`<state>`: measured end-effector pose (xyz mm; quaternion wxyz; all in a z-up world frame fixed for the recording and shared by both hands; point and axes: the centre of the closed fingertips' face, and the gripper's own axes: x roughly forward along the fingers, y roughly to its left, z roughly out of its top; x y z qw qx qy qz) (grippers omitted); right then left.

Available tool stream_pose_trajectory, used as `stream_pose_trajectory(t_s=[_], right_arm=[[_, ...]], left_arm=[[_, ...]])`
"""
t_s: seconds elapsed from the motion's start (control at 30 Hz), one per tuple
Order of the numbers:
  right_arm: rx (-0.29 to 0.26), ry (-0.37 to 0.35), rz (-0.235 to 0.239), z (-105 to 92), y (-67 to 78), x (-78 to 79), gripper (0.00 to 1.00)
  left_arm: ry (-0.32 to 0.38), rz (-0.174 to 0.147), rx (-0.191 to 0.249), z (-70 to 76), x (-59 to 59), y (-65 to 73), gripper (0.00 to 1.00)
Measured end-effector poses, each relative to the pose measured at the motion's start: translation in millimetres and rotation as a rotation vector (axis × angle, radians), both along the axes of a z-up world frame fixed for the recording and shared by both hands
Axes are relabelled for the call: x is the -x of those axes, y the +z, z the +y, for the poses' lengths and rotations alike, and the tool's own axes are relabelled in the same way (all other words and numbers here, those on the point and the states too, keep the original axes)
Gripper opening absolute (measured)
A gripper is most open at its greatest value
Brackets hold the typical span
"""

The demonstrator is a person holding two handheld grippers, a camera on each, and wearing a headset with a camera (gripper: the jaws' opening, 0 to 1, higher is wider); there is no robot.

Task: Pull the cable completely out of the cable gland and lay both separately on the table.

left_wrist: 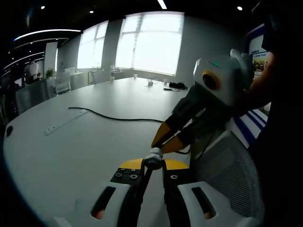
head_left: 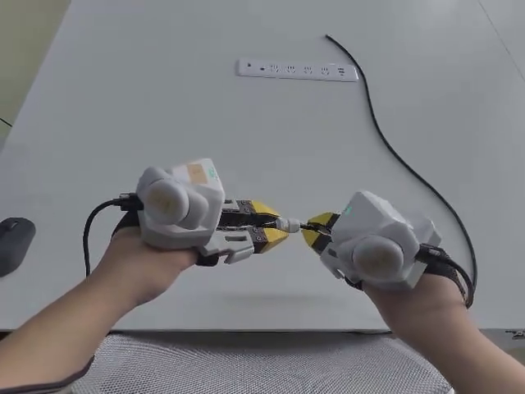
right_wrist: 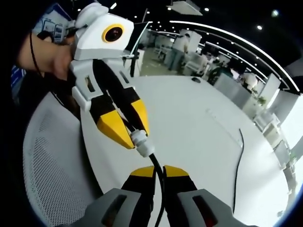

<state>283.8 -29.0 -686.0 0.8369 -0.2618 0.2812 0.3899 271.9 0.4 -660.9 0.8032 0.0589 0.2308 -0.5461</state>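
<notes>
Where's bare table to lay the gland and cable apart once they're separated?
Widest bare patch: table between power strip and the left gripper, running left. A smaller one sits between the right gripper and the black cord. Crowded: the cord's sweep on the right, and the dark object at the left edge.

Smooth matt white table [head_left: 246,123], white plastic cable gland [right_wrist: 142,142], black rubbery cable [right_wrist: 157,182]

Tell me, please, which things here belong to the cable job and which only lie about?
For the job:
- cable gland, held in the left tool
- black cable, held in the right tool
- table

Lying about:
- power strip with its black cord
- dark object at the table's edge
- mesh chair
</notes>
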Motion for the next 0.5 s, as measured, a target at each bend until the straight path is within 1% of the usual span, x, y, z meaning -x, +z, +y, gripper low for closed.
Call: stream_pose_trajectory(t_s=[0.1, 0.17, 0.3, 0.33, 0.37, 0.5], right_arm=[[-0.027, -0.052, 0.028, -9.3, -3.9, -2.1, 0.0], [-0.067, -0.094, 0.064, -14.4, -7.0, -2.3, 0.0], [-0.084, -0.139, 0.079, -26.8, -11.3, -5.6, 0.0], [-0.091, -0.15, 0.086, -28.8, -12.9, -5.6, 0.0], [-0.103, -0.172, 0.104, -31.9, -16.0, -5.3, 0.0], [-0.125, -0.219, 0.128, -41.0, -22.6, -5.8, 0.0]], left_arm=[[0.004, 0.001, 0.005, 0.1, -0.3, 1.2, 0.15], [0.004, 0.0, 0.006, -0.3, -0.4, 1.8, 0.15], [0.008, 0.001, 0.012, -1.1, -0.7, 2.6, 0.15], [0.006, -0.001, 0.011, -1.5, -0.6, 2.7, 0.15], [0.005, -0.001, 0.011, -1.8, -0.4, 2.6, 0.15], [0.004, 0.0, 0.012, -3.4, 0.4, 3.3, 0.15]])
